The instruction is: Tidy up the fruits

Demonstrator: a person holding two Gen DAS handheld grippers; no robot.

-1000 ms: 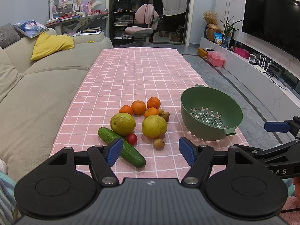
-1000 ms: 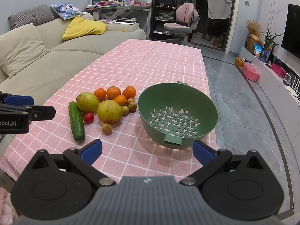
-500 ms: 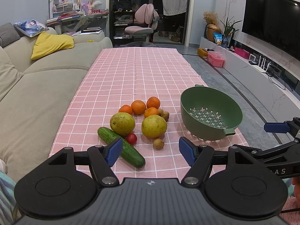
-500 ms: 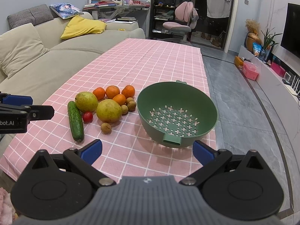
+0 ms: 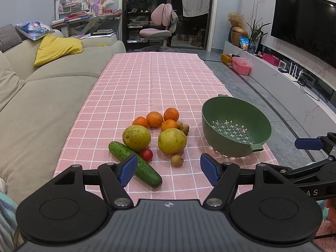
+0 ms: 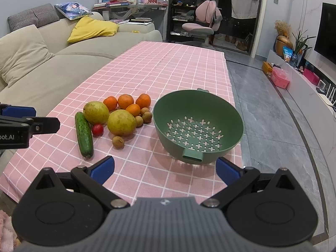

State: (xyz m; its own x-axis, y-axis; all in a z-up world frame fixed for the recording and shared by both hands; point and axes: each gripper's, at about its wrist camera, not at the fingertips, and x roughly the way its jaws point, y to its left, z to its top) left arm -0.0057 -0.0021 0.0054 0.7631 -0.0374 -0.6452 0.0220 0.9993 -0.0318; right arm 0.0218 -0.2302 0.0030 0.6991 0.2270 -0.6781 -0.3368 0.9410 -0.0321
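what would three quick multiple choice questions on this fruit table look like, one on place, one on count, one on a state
1. Where does the cherry tomato lie?
A. inside the colander
B. between the cucumber and a pear
C. on the sofa

2. How many oranges are on the tablecloth?
A. two
B. four
C. six

3. What is in the green colander?
A. nothing
B. a pear
C. the cucumber

Answers:
1 B: in the right wrist view it sits on the cloth beside the cucumber, below the left pear.
2 B: four orange fruits cluster behind the pears.
3 A: its perforated bottom shows bare, and both the left gripper and right gripper stand open and hold nothing.
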